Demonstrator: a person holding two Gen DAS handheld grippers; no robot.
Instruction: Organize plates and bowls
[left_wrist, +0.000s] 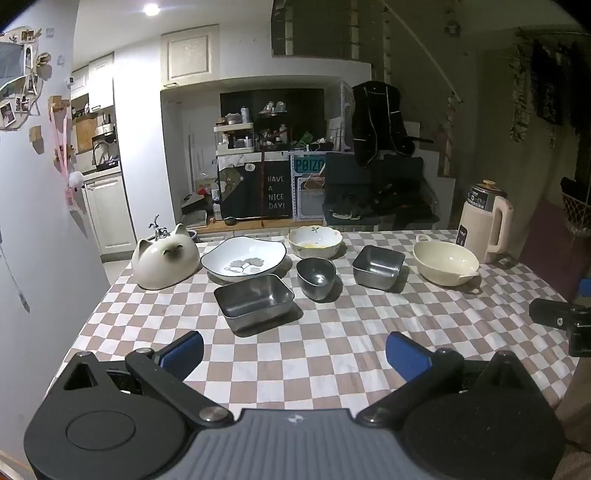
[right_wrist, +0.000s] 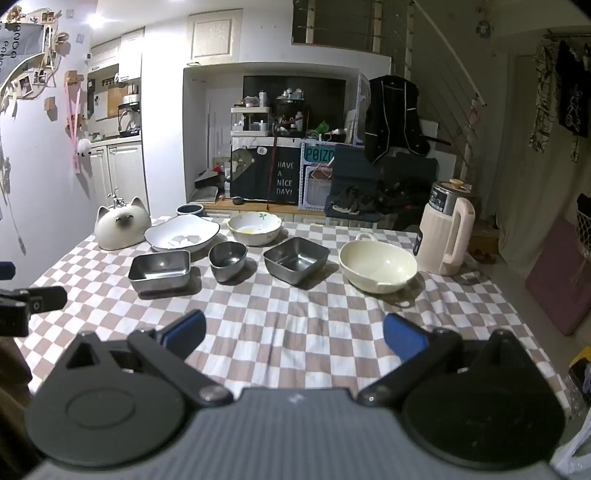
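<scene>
Both tongs, left tongs and right tongs, are gaping empty over bare checkered desk; bowls are sitting beyond, kitchen behind.

Dim room w/ one ceiling light top left (glare on the wall); right side dark, soft bowl shadows, fisheye bend at edges, corners black.

Checked table laid with dishes

Centre stood a round steel bowl; a steel tub at its 8 o'clock, a white plate at 10, a floral bowl at 12, a square steel bowl and cream bowl at 3.
</scene>
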